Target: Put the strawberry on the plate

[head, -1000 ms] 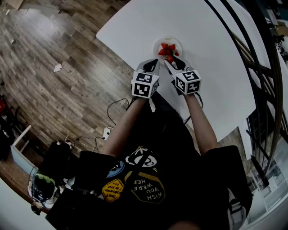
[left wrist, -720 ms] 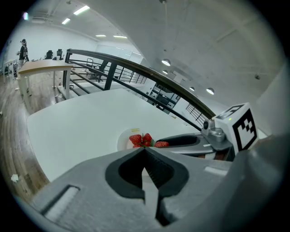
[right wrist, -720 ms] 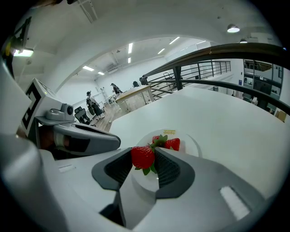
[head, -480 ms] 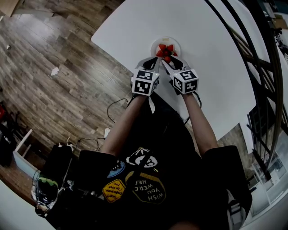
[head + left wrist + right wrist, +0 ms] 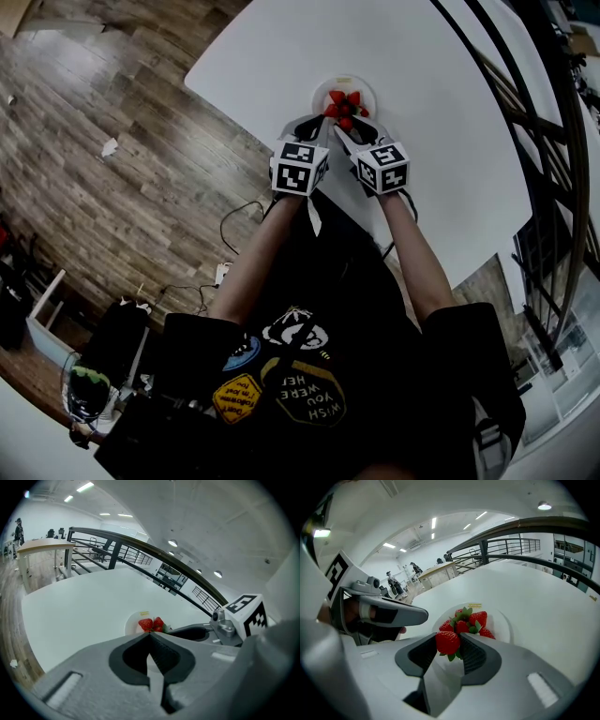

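White table (image 5: 441, 112) carries one small plate (image 5: 502, 623); left gripper (image 5: 150, 637) sits beside the plate, jaws clenched together, nothing between them; right gripper (image 5: 449, 639) clamps one strawberry (image 5: 447, 644) at the plate's near rim; other strawberries (image 5: 477, 619) lie heaped on the plate.

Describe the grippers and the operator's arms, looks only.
Both alike: left gripper and right gripper have grey plastic bodies with black ribbed pads. Each carries a white cube with black square markers. Person wears a black short-sleeved T-shirt with printed patches.
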`<action>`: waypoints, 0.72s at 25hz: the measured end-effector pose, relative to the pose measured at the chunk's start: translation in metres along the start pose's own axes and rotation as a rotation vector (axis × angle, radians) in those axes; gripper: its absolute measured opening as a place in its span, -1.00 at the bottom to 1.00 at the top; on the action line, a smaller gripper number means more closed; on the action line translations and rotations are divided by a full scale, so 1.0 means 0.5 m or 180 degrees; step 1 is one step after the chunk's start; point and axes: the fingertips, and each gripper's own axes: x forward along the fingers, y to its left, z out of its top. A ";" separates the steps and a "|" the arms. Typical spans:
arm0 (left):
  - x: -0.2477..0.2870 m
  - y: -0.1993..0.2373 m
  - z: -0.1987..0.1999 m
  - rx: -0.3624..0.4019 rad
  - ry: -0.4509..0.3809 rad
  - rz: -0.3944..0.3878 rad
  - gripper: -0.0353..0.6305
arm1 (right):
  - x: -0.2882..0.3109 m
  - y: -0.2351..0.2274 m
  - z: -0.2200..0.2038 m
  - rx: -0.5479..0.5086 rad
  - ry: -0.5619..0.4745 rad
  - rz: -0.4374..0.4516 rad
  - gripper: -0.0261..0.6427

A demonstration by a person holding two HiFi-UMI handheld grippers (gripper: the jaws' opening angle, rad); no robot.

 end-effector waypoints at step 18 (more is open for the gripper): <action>0.000 0.037 -0.009 -0.0116 -0.0013 0.0027 -0.90 | 0.027 -0.008 -0.011 -0.0103 0.0106 -0.0130 -0.47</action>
